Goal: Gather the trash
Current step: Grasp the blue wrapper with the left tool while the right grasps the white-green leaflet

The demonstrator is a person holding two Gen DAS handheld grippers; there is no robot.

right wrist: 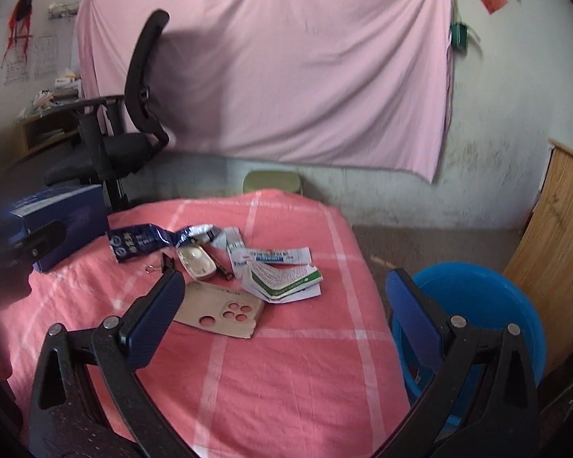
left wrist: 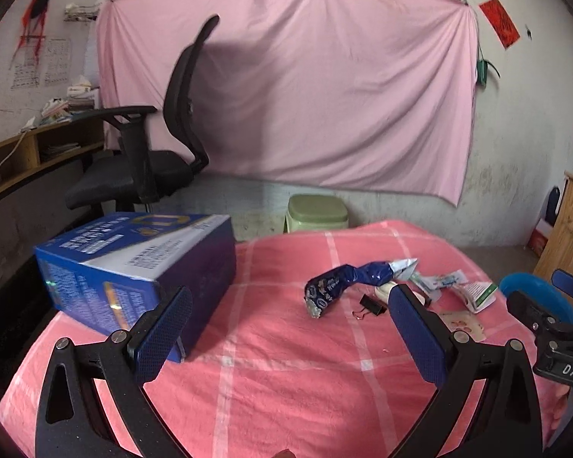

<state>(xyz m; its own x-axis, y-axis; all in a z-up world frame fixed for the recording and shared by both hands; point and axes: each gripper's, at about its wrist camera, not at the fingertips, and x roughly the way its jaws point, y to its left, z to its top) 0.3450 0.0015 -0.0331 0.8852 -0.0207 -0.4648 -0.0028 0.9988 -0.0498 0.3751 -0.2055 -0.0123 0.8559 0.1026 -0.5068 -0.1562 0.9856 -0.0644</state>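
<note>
A tabletop covered in a pink cloth with pale checked lines [left wrist: 286,362] holds a scatter of trash near its middle. From the left wrist view, the left tool [left wrist: 290,336] hangs above the cloth with its two blue-padded fingers spread wide and nothing between them. Ahead of it lies a twisted dark blue foil snack wrapper [left wrist: 343,280], and just beside that a small black binder clip [left wrist: 372,305]. A large blue cardboard box [left wrist: 133,267] sits on the tabletop's left edge; this view shows its printed top and side clearly, while the right wrist view catches only a dim corner of it. The right wrist view shows the right tool [right wrist: 282,309], also spread wide and empty, poised above the cloth. Only here is the trash seen in full: a flat beige card with round cut-out holes [right wrist: 221,313] close to the left finger, a small white oval plastic case [right wrist: 196,263], a crumpled green-and-white paper box [right wrist: 286,282], and a white sachet with blue print [right wrist: 271,255]. A round blue plastic basin [right wrist: 477,305] stands on the floor off the tabletop's right side, mostly hidden in the left wrist view. A black office chair [left wrist: 152,152] and a hanging pink sheet [left wrist: 305,95] fill the background.
</note>
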